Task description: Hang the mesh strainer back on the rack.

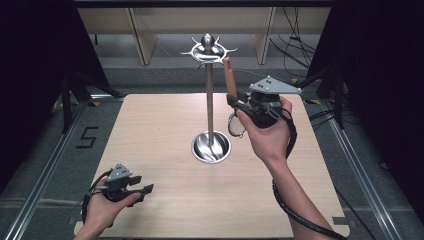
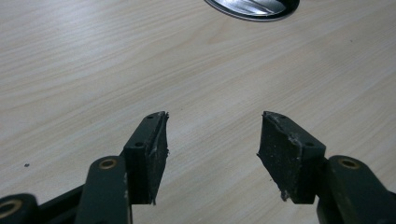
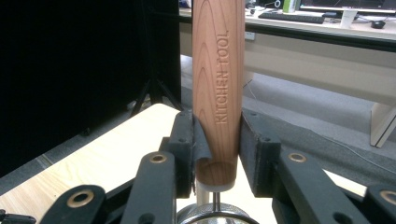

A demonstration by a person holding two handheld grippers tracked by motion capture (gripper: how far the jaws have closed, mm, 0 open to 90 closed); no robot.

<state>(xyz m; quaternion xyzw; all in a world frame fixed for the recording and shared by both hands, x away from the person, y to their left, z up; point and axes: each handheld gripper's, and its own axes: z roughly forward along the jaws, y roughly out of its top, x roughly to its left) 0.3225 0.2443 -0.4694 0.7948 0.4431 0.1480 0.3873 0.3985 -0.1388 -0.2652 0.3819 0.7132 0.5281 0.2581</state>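
A kitchen tool with a wooden handle (image 1: 230,80) stands upright in my right gripper (image 1: 234,100), just right of the metal stand's pole (image 1: 210,100). In the right gripper view the handle (image 3: 218,70), stamped KITCHEN TOOL, sits pressed between both pads of that gripper (image 3: 217,140). A round metal head (image 3: 210,215) hangs below the handle. The handle's tip reaches up near the stand's crown of hooks (image 1: 208,49). My left gripper (image 1: 142,185) rests low at the table's front left, open, and its jaws (image 2: 212,135) have nothing between them.
The stand rises from a round shiny base (image 1: 211,147) at the middle of the wooden table (image 1: 160,130); the base's edge (image 2: 252,5) lies ahead of the left gripper. Dark curtains flank the table, with tripod legs and cables on the floor behind it.
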